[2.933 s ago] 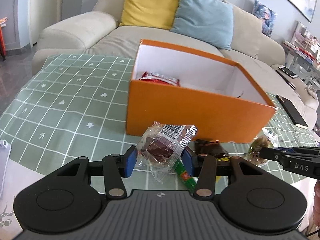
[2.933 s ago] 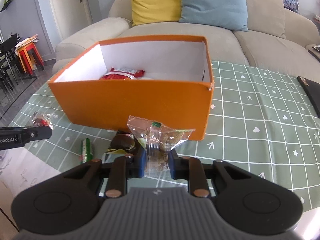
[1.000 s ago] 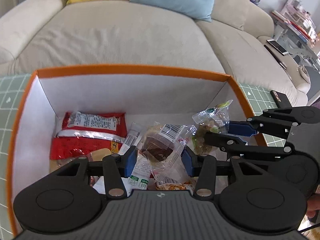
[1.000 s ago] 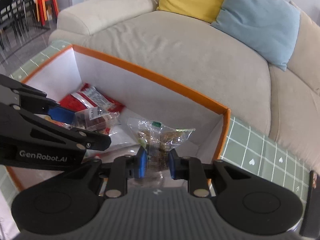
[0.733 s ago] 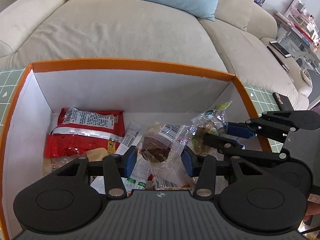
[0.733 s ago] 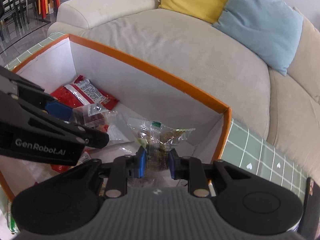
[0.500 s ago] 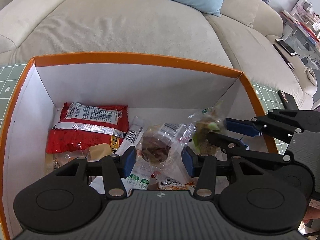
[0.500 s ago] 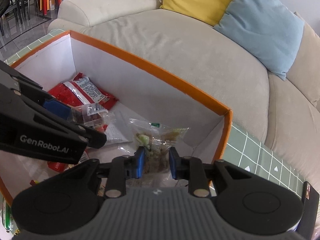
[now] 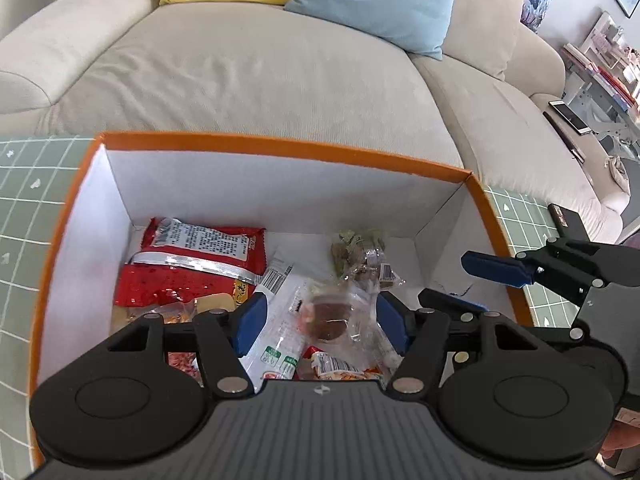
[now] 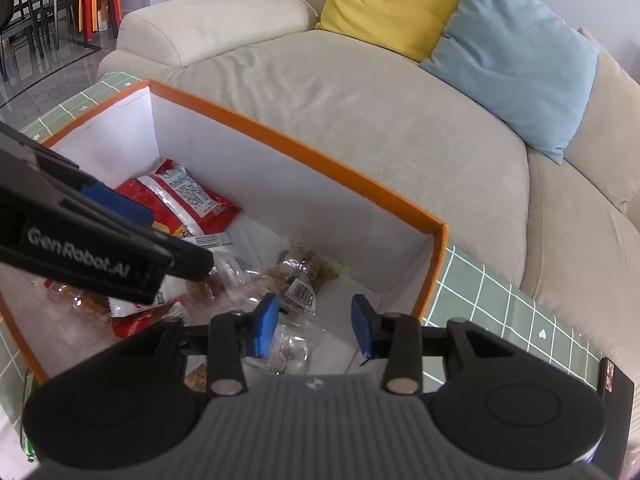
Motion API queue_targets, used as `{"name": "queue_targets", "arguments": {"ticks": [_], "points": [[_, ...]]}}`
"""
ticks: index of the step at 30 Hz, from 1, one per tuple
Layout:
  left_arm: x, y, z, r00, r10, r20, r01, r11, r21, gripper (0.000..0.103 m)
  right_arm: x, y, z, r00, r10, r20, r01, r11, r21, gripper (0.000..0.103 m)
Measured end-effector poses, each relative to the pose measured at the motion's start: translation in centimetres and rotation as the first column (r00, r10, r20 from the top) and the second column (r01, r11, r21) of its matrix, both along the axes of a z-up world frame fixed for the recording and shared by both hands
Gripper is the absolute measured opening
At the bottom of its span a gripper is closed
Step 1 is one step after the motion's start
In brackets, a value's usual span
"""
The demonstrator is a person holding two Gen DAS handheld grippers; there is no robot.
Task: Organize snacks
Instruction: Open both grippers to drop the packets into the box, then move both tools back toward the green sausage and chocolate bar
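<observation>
An orange box (image 9: 280, 151) with white inner walls stands on the green checked tablecloth. Inside lie a red snack bag (image 9: 192, 264), a clear packet with a brown cake (image 9: 330, 316), a clear packet of greenish-brown snacks (image 9: 360, 248) and several other packets. My left gripper (image 9: 320, 320) is open above the box, the brown cake packet lying loose below it. My right gripper (image 10: 314, 330) is open and empty over the box's right end; the greenish snack packet (image 10: 304, 274) lies on the box floor beyond it. The right gripper also shows in the left wrist view (image 9: 476, 280).
A beige sofa (image 9: 260, 80) with a yellow cushion (image 10: 392, 0) and a blue cushion (image 10: 516, 60) runs behind the table. A dark flat object (image 9: 566, 220) lies on the cloth at the right. A green packet edge (image 10: 28, 444) shows outside the box at the left.
Both grippers carried their packets from the table over the box, then opened. The brown cake packet and the greenish snack packet dropped and now lie inside the box.
</observation>
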State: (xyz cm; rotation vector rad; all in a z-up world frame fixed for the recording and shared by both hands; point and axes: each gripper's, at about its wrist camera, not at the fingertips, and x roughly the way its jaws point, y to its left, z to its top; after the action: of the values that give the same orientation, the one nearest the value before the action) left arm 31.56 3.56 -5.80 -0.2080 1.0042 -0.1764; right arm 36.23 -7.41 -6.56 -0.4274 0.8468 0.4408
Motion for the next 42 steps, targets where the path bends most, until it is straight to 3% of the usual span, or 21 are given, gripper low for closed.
{"name": "queue_targets", "arguments": {"ticks": [16, 17, 19, 28, 33, 42], "points": [[-6.7, 0.0, 5.3, 0.996, 0.002, 0.088, -0.011, 0.995, 0.099, 0.074, -5.7, -0.6, 4.2, 0.999, -0.039, 0.017, 0.038, 0.997, 0.072, 0.053], [-7.4, 0.0, 5.6, 0.995, -0.001, 0.097, -0.009, 0.995, 0.100, 0.074, -6.2, -0.7, 4.5, 0.999, -0.045, 0.018, 0.044, 0.996, 0.082, 0.053], [-8.8, 0.1, 6.1, 0.993, -0.004, 0.114, -0.007, 0.995, 0.097, 0.074, -7.2, -0.9, 5.1, 0.998, -0.061, 0.030, 0.058, 0.993, 0.100, 0.065], [-15.5, 1.6, 7.0, 0.979, 0.064, 0.195, -0.076, 0.996, 0.052, 0.074, -13.5, -2.4, 7.2, 0.986, -0.148, 0.072, 0.124, 0.956, 0.264, 0.069], [-18.6, 1.8, 6.2, 0.971, 0.090, 0.221, -0.108, 0.992, 0.071, 0.074, -17.7, -3.5, 6.3, 0.976, -0.202, 0.081, 0.162, 0.925, 0.345, 0.069], [-21.2, 2.2, 1.6, 0.982, 0.119, 0.145, -0.127, 0.990, 0.052, 0.068, -23.2, -4.7, 2.5, 0.954, -0.299, 0.031, 0.255, 0.860, 0.442, 0.069]]}}
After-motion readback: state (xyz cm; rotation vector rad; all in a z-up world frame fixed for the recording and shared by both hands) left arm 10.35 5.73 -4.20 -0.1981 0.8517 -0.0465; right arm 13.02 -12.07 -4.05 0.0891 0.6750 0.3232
